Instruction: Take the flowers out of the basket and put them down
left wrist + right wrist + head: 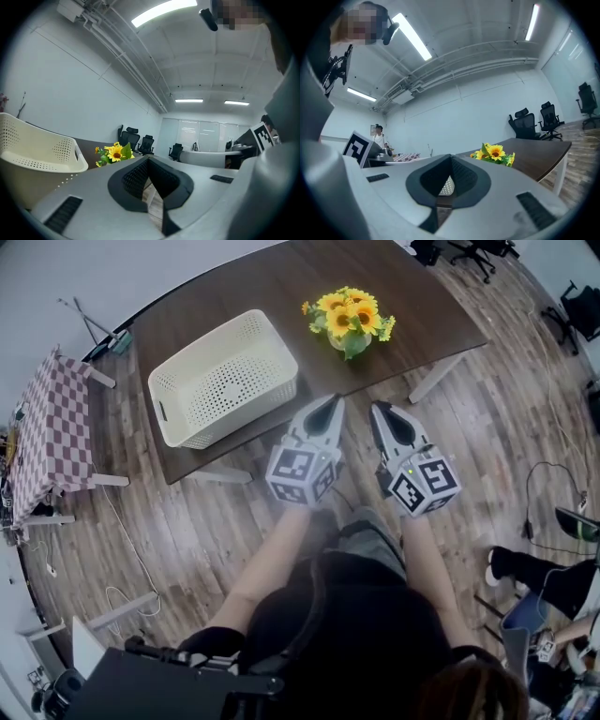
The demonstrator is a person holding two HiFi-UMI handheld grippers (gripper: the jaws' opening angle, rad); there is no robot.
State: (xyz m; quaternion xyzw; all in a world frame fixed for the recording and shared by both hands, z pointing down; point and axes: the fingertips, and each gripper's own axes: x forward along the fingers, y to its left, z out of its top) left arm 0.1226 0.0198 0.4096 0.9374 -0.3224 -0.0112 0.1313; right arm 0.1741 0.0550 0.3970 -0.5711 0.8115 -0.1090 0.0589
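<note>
flowers (349,315): already out of the basket, sitting on the table (281,287) at about 2 o'clock from it, a little apart and not touching

basket (234,413): looks empty from the head view, just bare perforated walls and bottom

left claw (330,405): clenched, pads together, nothing in it

right claw (380,409): also clenched and empty, right beside the left one

where the claws are: both over the floor just off the near table edge, pointing level toward the table

the relation that matters: in the head view the flowers are at roughly 12 to 1 o'clock from the left claw and 11 o'clock from the right, so they're pretty much dead ahead between the two

who's nearer: honestly a toss-up, maybe the left by a hair; the basket is at 10 o'clock from the left claw, so that side belongs to the left

long axis: the bunch is a compact clump with blooms facing up, so I'd guess the stems run vertical, but the base is hidden under the leaves

my read: the job looks basically done, since the flowers are down and both claws are free
</note>
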